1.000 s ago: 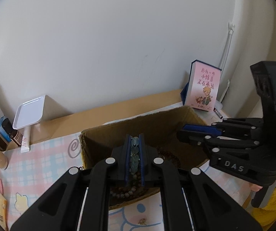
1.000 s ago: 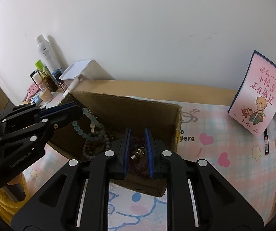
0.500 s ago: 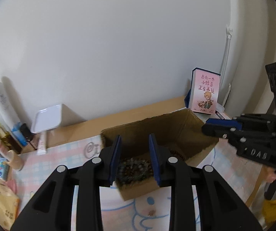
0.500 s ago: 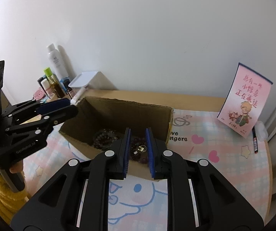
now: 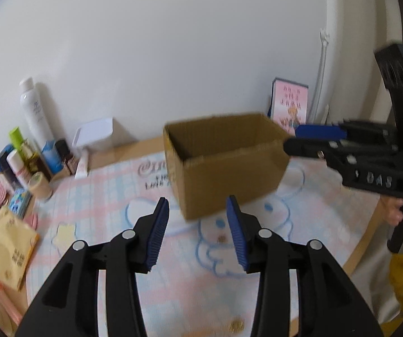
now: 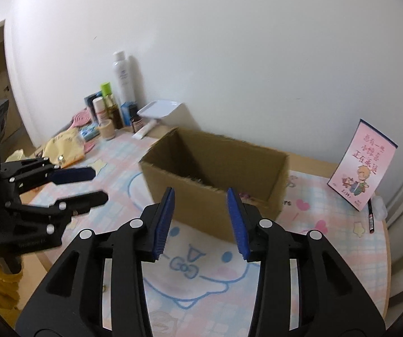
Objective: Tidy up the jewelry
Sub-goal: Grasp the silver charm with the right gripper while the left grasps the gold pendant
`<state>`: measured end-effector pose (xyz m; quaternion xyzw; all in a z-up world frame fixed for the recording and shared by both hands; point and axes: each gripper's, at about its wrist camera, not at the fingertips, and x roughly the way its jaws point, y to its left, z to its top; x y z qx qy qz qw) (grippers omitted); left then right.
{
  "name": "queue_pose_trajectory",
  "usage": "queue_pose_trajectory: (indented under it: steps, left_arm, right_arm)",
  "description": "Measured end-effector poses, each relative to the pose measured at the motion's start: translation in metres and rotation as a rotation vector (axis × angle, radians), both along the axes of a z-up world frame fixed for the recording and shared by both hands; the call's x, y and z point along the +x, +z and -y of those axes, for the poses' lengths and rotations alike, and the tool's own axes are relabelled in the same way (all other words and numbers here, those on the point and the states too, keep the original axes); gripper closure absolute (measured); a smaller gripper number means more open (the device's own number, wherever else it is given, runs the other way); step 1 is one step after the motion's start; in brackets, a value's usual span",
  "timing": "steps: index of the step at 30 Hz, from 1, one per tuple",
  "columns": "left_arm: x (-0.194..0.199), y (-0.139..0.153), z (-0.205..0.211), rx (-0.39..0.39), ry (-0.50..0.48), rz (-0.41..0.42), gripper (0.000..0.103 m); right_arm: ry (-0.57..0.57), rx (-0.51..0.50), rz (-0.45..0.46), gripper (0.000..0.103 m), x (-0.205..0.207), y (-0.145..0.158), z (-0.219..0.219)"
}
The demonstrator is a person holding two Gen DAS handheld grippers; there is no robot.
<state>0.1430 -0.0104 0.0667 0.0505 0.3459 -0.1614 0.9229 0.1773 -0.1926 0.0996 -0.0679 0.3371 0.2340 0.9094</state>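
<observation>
Box at 12 o'clock, beads faintly visible inside. Left gripper, right gripper: jaws apart, empty. Sorting apparently near done.

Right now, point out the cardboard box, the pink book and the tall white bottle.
cardboard box (image 6: pixel 198 205): right wrist view, near front wall.
pink book (image 6: pixel 363 165): right wrist view, middle of the cover.
tall white bottle (image 6: pixel 123 80): right wrist view, the body.

We see our right gripper spread wide and empty, near the cardboard box. Our left gripper, also parted, hovers left; a pink booklet stands far right.
</observation>
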Motion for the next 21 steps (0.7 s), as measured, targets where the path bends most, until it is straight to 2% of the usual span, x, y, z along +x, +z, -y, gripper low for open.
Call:
queue_pose_trajectory:
  steps: [10,17,21]
  left_arm:
    - [-0.05,-0.04,-0.008,-0.046,-0.024,-0.077,0.061]
    - [-0.066,-0.067,-0.008,-0.071,-0.058,-0.128,0.061]
    - [-0.07,-0.079,-0.011,-0.113,-0.067,-0.145,0.061]
  right_arm:
    - [0.085,-0.03,-0.088,0.066,-0.01,-0.035,-0.032]
    - [0.123,-0.046,-0.143,0.066,-0.007,-0.065,-0.048]
    - [0.128,-0.051,-0.189,0.066,-0.001,-0.082,-0.053]
